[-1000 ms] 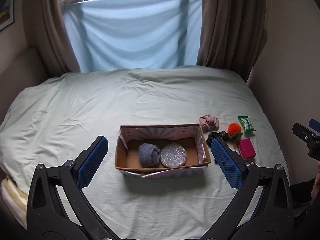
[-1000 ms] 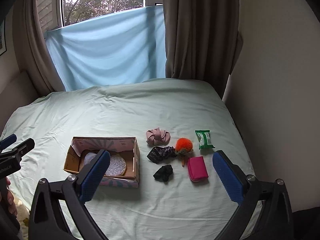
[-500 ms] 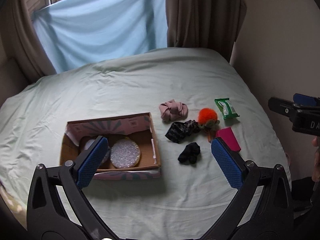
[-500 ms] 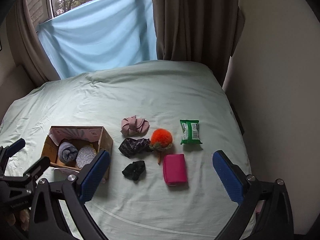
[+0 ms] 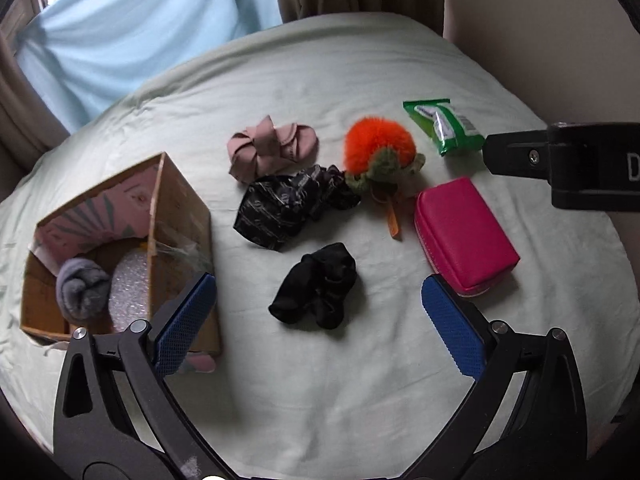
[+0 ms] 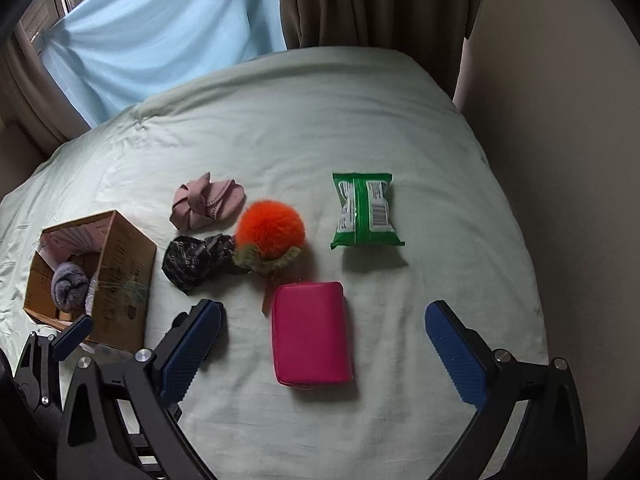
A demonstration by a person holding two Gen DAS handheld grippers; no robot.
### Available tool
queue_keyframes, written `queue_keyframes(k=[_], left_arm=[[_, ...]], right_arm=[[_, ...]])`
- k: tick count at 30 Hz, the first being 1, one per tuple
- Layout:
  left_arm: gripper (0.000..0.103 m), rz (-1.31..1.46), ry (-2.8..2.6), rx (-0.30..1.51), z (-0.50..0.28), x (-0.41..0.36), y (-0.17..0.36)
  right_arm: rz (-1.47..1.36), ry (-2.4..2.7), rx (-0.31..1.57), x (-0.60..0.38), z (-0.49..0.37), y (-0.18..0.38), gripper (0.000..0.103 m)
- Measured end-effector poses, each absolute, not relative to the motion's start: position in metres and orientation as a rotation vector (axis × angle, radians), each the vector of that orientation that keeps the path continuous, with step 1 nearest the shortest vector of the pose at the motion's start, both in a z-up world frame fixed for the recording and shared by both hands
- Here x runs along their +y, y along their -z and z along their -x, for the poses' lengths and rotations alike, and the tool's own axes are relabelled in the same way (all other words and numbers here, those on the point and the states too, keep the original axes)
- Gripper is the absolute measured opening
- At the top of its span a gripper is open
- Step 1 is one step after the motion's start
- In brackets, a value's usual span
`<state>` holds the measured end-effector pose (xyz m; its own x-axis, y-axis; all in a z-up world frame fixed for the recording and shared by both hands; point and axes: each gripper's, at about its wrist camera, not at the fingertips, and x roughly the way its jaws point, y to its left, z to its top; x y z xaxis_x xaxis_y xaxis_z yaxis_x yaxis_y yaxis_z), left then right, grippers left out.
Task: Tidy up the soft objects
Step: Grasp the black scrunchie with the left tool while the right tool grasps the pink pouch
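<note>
Fluffy orange pompom (image 6: 270, 227), cardboard box (image 6: 124, 276)

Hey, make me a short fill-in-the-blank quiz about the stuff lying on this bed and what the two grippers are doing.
1. The rolled grey cloth lies inside the ______.
2. The snack packet on the bed sheet is ______ in colour.
3. The black scrunchie lies in front of the open ______ gripper.
4. The zip pouch in front of the open right gripper is ______.

Missing words: cardboard box; green; left; pink
</note>
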<state>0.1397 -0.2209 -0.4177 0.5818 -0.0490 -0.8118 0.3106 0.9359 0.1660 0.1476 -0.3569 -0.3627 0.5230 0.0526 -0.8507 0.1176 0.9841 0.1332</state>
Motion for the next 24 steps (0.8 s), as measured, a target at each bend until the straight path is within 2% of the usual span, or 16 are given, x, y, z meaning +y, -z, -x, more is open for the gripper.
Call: queue_keyframes(k=[5, 10, 13, 15, 18, 19, 21, 22, 23, 24], left_arm=[[0.089, -0.302, 0.170, 0.965, -0.158, -0.219, 0.462], [0.088, -0.278, 0.143, 0.994, -0.172, -0.211, 0.484], [0.073, -0.277, 0.161, 1.006, -0.177, -0.210, 0.492], [0.069, -0.277, 0.173, 1.018, -0.180, -0.210, 0.495], [0.055, -0.256, 0.195, 1.028, -0.181, -0.209, 0.494], [0.046, -0.256, 0.203, 1.033, -0.182, -0.210, 0.494], [0.038, -0.264, 0.212, 1.038, -0.183, -0.212, 0.494], [0.030, -0.267, 0.215, 1.043, -0.183, -0.213, 0.494], [0.027, -0.268, 0.218, 1.047, -0.183, -0.214, 0.493], [0.026, -0.267, 0.219, 1.049, -0.184, -0.215, 0.493]], right_arm=[[-0.201, 0.039, 1.075, -0.354, -0.157, 0.410, 0.102], [-0.179, 0.020, 1.106, -0.343, -0.167, 0.440, 0.102], [-0.184, -0.002, 1.125, -0.339, -0.173, 0.455, 0.101], [-0.193, -0.001, 1.138, -0.338, -0.177, 0.464, 0.100], [-0.215, 0.006, 1.161, -0.339, -0.181, 0.472, 0.089], [-0.218, 0.008, 1.165, -0.339, -0.181, 0.474, 0.085], [-0.215, 0.011, 1.168, -0.339, -0.181, 0.475, 0.082], [-0.211, 0.011, 1.170, -0.338, -0.181, 0.477, 0.078], [-0.209, 0.007, 1.174, -0.339, -0.181, 0.478, 0.072], [-0.205, 0.003, 1.178, -0.338, -0.181, 0.479, 0.071]])
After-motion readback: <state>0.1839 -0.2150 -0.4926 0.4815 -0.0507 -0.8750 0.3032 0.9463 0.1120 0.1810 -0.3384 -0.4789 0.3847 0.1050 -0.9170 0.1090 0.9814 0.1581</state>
